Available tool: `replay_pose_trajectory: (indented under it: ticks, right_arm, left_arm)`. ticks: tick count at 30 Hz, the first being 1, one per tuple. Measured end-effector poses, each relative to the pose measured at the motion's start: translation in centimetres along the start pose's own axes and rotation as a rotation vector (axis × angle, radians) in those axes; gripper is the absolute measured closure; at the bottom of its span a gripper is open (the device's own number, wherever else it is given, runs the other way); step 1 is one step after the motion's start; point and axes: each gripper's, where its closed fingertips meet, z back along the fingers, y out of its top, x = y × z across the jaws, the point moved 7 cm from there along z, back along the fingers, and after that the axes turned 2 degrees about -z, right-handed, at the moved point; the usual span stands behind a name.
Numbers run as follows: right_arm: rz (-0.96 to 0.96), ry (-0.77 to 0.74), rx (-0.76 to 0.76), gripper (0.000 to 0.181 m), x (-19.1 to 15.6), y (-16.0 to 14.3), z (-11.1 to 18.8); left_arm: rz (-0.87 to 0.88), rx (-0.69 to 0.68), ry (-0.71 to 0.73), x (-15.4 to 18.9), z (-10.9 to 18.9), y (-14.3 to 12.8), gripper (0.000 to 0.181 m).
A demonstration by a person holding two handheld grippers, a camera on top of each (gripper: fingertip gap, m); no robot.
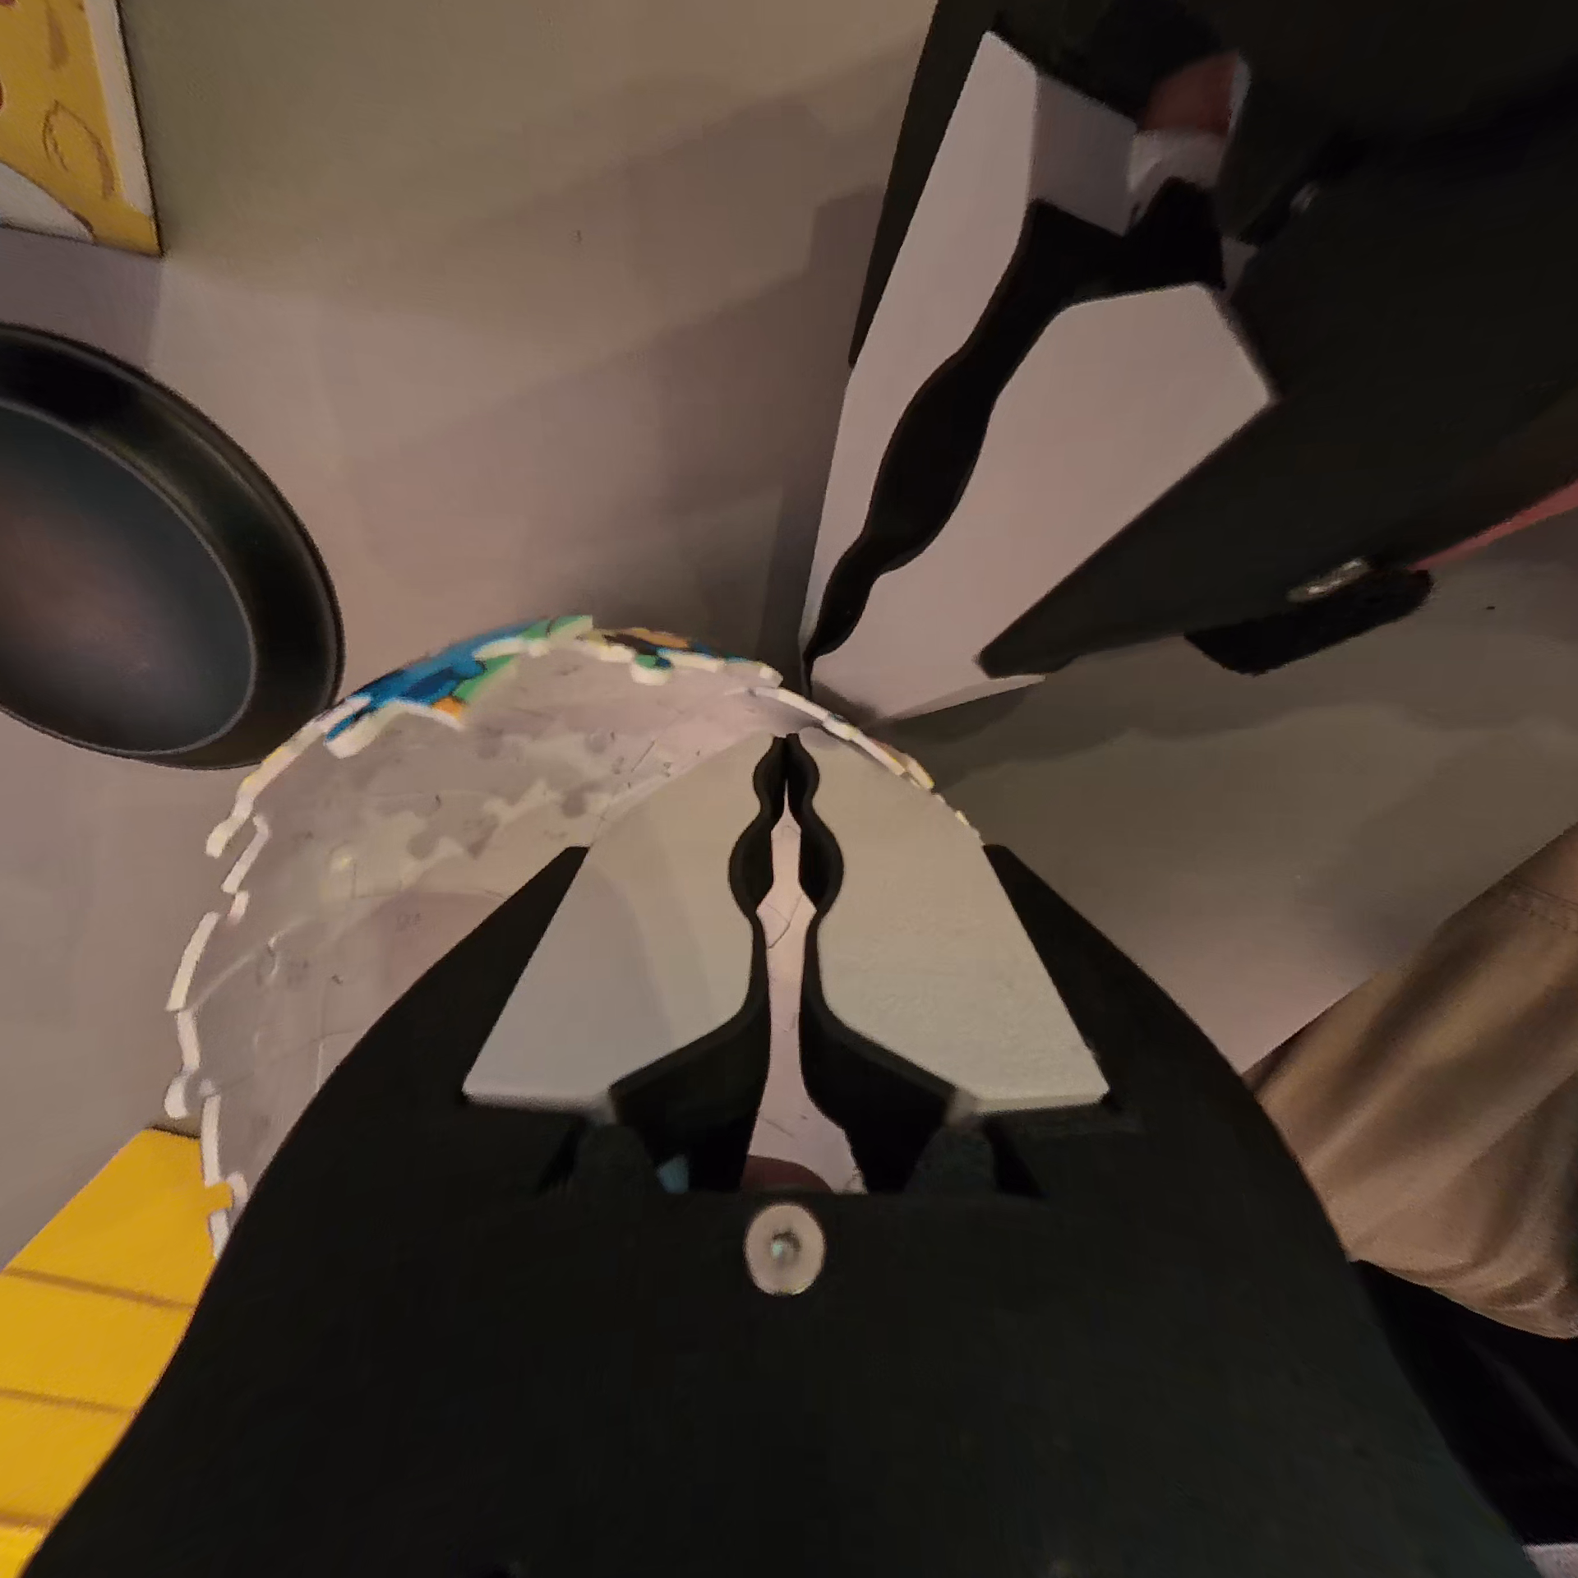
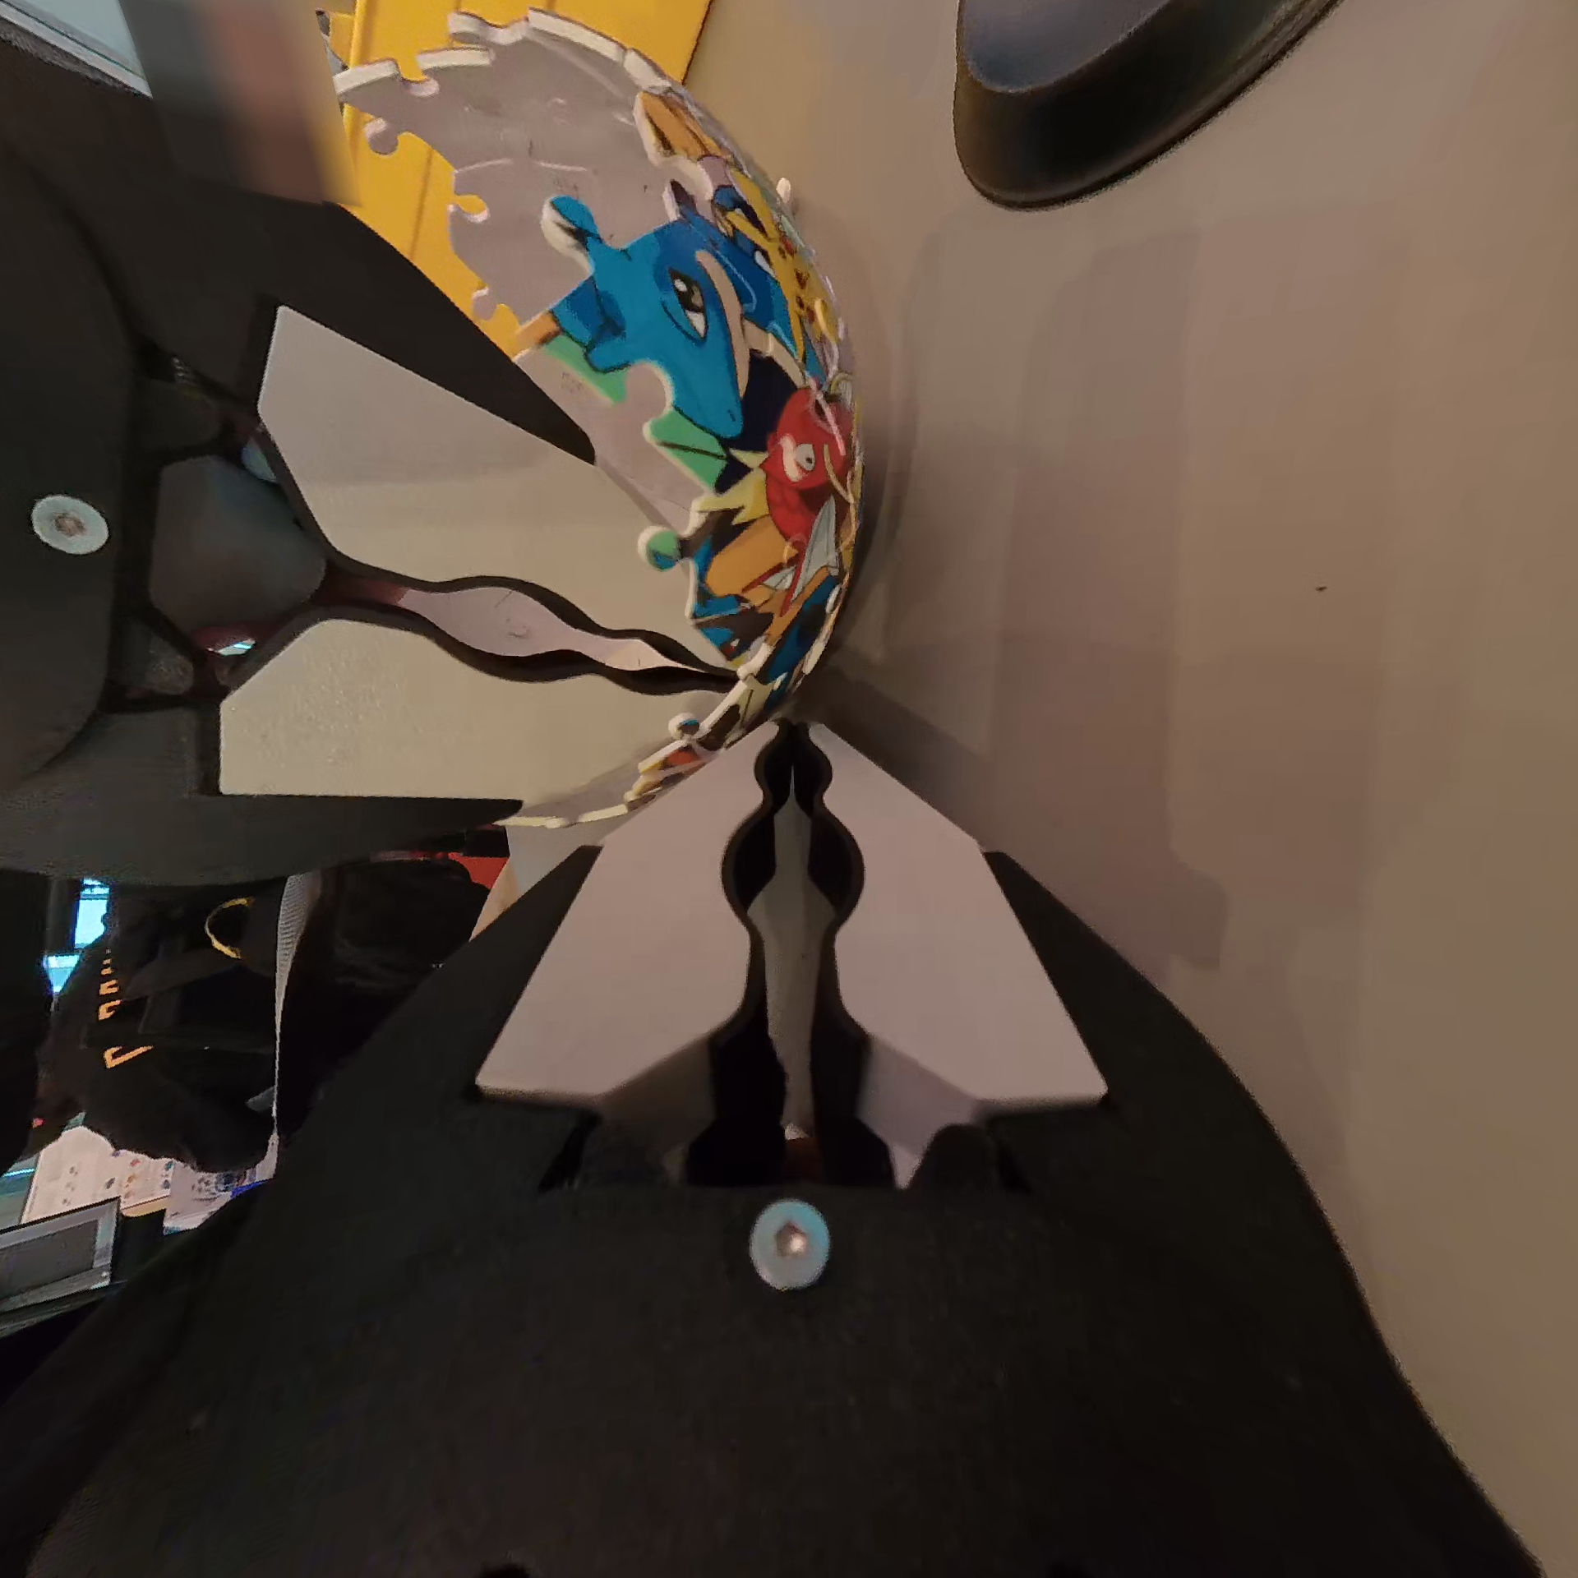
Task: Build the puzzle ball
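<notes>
The puzzle ball (image 1: 478, 820) is a half-built shell, white inside, lying on the grey table. Its printed outside, blue, red and yellow, shows in the right wrist view (image 2: 743, 367). My left gripper (image 1: 786, 745) is shut on the shell's rim, and it also shows in the right wrist view (image 2: 730, 675). My right gripper (image 2: 790, 733) is shut, with its tips against the same rim right beside the left tips. It comes in from the upper right in the left wrist view (image 1: 811, 675). Whether it pinches a piece is hidden.
A black bowl (image 1: 128, 555) stands on the table just beyond the shell, also in the right wrist view (image 2: 1110, 94). A yellow box (image 1: 94, 1332) lies beside the shell. A tan sleeve (image 1: 1452, 1110) is at the right. Dark clutter (image 2: 171, 1025) lies past the table edge. Both grippers' tips are close together, under 4 cm apart.
</notes>
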Motion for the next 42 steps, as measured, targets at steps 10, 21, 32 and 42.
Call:
replay_pose_trajectory:
  ticks: [10,21,32,42]
  right_arm:
    - [0.026,-0.032,0.006,0.181,0.0,0.1,-0.1]
    - [0.025,-0.041,0.01,0.181,0.5,0.5,0.9]
    - [0.03,-0.082,0.1,0.181,0.9,1.4,0.8]
    - [0.025,-0.083,0.129,0.181,0.8,1.8,0.5]
  left_arm:
    - [-0.046,-0.019,0.04,0.2,0.0,0.3,0.181]
    - [-0.048,-0.021,0.038,0.0,-0.2,0.1,0.181]
    - [-0.031,0.007,0.044,-0.5,0.0,0.0,0.181]
    - [-0.025,0.014,0.039,-0.9,-0.4,0.3,0.181]
